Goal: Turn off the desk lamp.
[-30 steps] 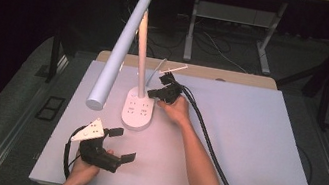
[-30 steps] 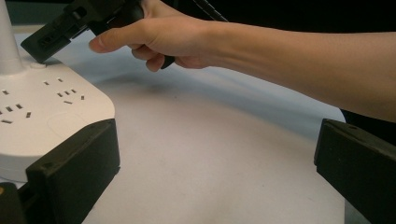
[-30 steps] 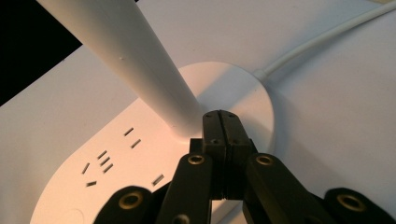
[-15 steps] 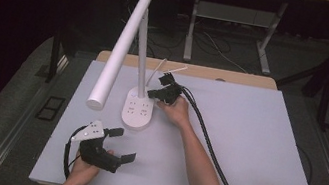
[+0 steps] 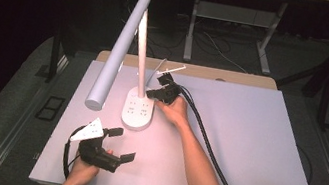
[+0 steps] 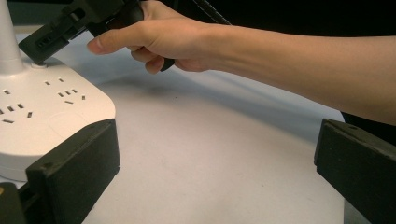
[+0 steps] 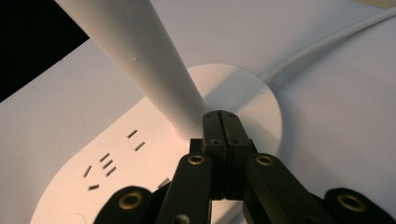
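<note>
The right gripper [image 5: 153,92] has its jaws pressed together with nothing between them, and their tip rests on the lamp base [image 5: 137,112] just beside the foot of the stem [image 5: 142,53], where a small round button seems to sit. So I judge that the step in hand is pressing the switch of the lamp with the closed tip. In the right gripper view the closed jaws meet the base right at the stem [image 7: 154,74], and the white cable [image 7: 327,44] leaves the round back part of the base. The lamp stands on the table [image 5: 253,153] near its far left part, with the head [image 5: 117,54] hanging out toward the person. The left gripper [image 5: 120,145] lies low on the table near the front edge, jaws wide apart and holding nothing; in its own view the base [image 6: 46,116] is just beside its left jaw. The next move calls for a short, straight push down, with the tip not sliding against the stem. Compared with the earlier pictures, the lamp head has risen a little, and both grippers are almost where they were.
</note>
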Demonstrator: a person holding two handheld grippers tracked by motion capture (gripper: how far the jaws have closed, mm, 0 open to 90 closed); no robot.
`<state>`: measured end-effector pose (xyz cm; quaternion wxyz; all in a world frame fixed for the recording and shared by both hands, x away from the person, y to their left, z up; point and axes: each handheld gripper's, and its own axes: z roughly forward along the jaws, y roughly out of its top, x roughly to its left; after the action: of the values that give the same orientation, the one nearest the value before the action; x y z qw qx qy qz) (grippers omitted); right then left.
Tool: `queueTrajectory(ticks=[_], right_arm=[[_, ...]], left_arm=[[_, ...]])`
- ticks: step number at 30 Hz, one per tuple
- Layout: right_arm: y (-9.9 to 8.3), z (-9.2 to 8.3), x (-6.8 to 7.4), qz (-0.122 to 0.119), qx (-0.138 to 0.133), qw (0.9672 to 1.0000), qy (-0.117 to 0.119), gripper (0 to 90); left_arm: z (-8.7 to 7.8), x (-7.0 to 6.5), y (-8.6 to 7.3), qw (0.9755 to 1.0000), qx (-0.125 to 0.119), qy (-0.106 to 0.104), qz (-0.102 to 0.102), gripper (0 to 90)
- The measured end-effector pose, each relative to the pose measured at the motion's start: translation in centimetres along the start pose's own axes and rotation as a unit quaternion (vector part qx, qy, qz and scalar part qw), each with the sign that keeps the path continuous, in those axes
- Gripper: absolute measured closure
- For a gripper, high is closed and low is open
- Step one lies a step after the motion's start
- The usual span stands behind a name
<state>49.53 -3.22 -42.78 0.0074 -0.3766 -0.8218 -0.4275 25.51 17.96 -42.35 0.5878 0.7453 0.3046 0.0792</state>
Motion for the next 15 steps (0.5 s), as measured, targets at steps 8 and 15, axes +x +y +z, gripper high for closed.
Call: queueTrajectory(ticks=[8,15], right_arm=[[0.01,-0.02,-0.06,-0.004,0.001,1.0,-0.001,90.0],[-0.13,0.09,-0.21,0.0,-0.004,1.0,0.004,90.0]], left_arm=[[0.04,0.01,0.01,1.0,0.001,0.0,0.0,0.0],[0.09,0.03,0.0,1.0,0.004,0.0,0.003,0.0]])
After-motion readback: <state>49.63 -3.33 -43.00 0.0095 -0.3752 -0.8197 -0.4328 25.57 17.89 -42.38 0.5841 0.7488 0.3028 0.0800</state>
